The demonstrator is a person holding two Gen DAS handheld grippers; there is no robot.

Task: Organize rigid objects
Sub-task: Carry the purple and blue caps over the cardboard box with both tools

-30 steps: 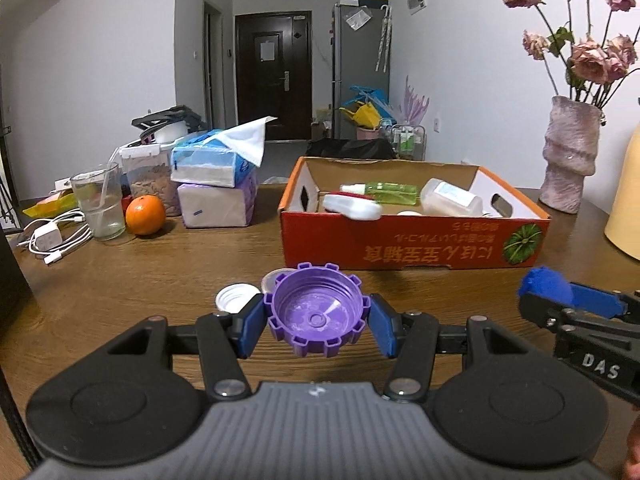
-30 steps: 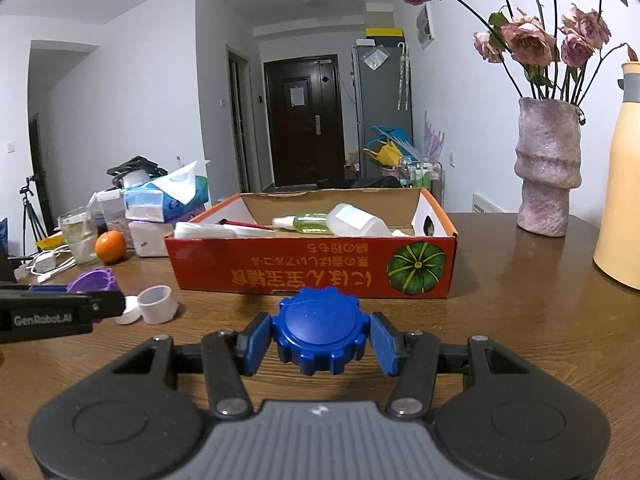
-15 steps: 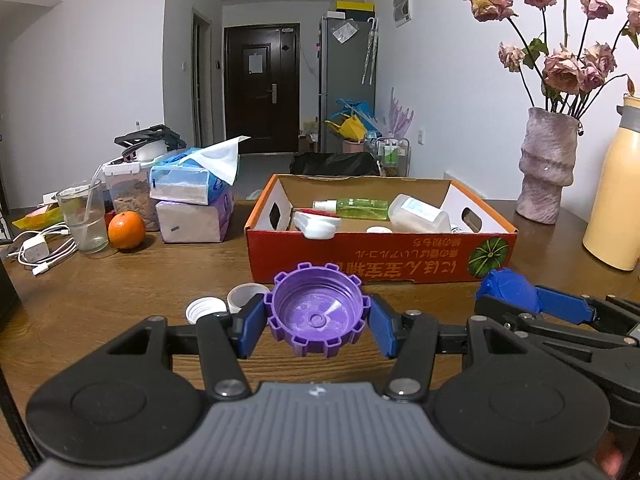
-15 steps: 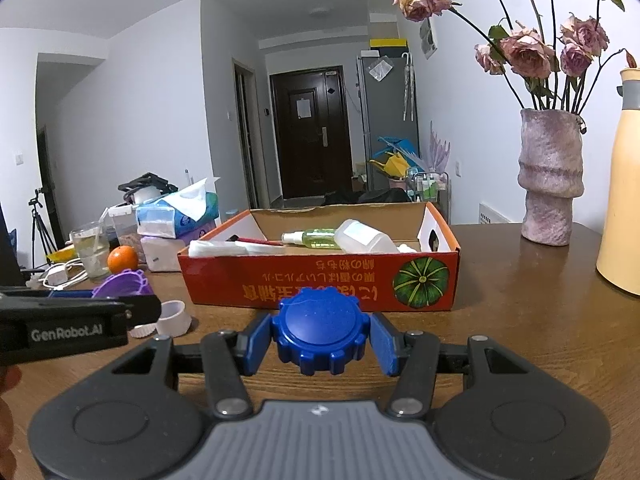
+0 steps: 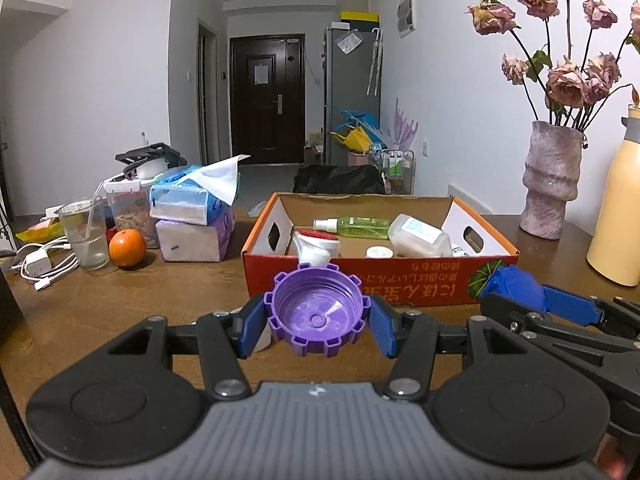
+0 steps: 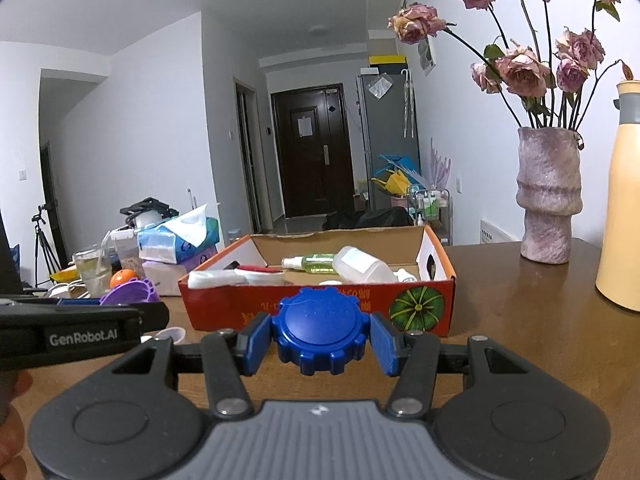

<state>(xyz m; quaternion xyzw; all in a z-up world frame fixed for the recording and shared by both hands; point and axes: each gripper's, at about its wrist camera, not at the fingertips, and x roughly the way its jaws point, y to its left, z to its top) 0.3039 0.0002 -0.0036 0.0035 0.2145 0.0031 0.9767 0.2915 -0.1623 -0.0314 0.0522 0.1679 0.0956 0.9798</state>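
A notched purple plastic cap [image 5: 318, 314], hollow side up, is clamped in the part-closed left gripper [image 5: 318, 326]; a notched blue plastic cap [image 6: 321, 328] in the right gripper [image 6: 321, 338]. Both are held just near the red cardboard box [image 5: 400, 276]. Carrying is judged underway; release over the box is called for next.

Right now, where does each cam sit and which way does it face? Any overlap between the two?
Left wrist: sits on the left gripper, looks along its fingers, over the purple cap they clamp, to the orange box and hallway door; the right gripper shows at right.
Right wrist: sits on the right gripper, looks past its clamped blue cap at the same box; the left gripper and a hand show at left.
Shared: box, both caps, flower vase, orange.
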